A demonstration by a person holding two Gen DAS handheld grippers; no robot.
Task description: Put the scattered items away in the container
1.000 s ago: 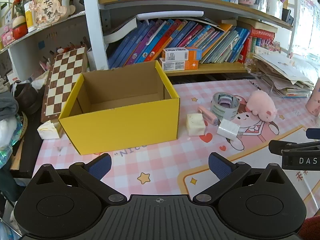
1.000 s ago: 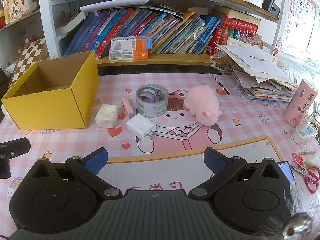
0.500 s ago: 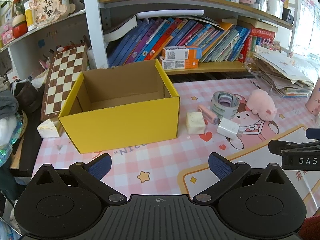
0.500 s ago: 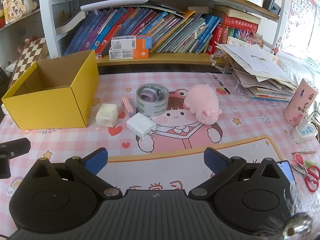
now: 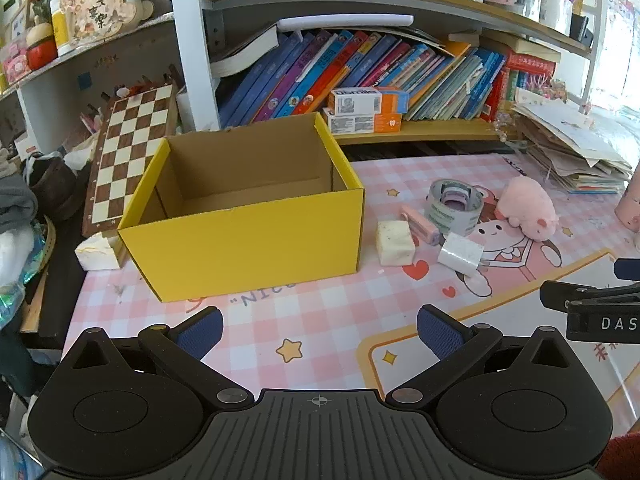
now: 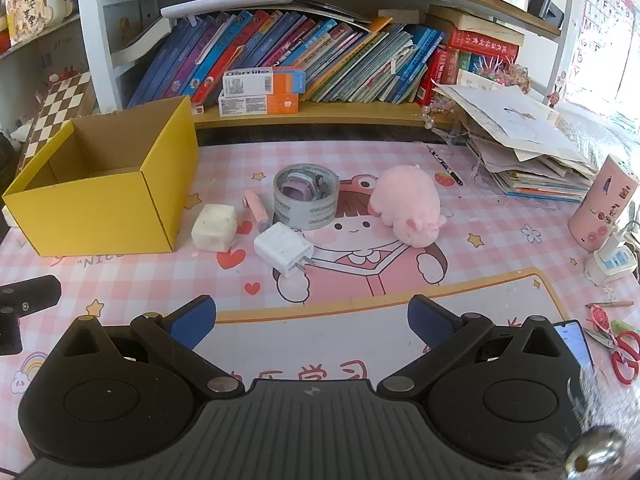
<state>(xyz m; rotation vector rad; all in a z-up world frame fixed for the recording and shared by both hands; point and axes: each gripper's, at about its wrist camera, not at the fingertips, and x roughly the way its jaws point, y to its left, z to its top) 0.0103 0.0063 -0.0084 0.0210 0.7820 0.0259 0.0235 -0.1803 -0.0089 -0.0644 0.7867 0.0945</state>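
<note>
A yellow cardboard box stands open and looks empty on the pink mat. To its right lie a cream block, a pink tube, a white charger plug, a tape roll with a purple watch inside, and a pink plush pig. My left gripper is open, low in front of the box. My right gripper is open, short of the plug. Both hold nothing.
A bookshelf lines the back. A chessboard leans left of the box, with a white lump beside it. Piled papers, a pink cylinder, scissors and a phone crowd the right side.
Both views have drifted very slightly; the box and the items have not moved and both grippers stay open.
</note>
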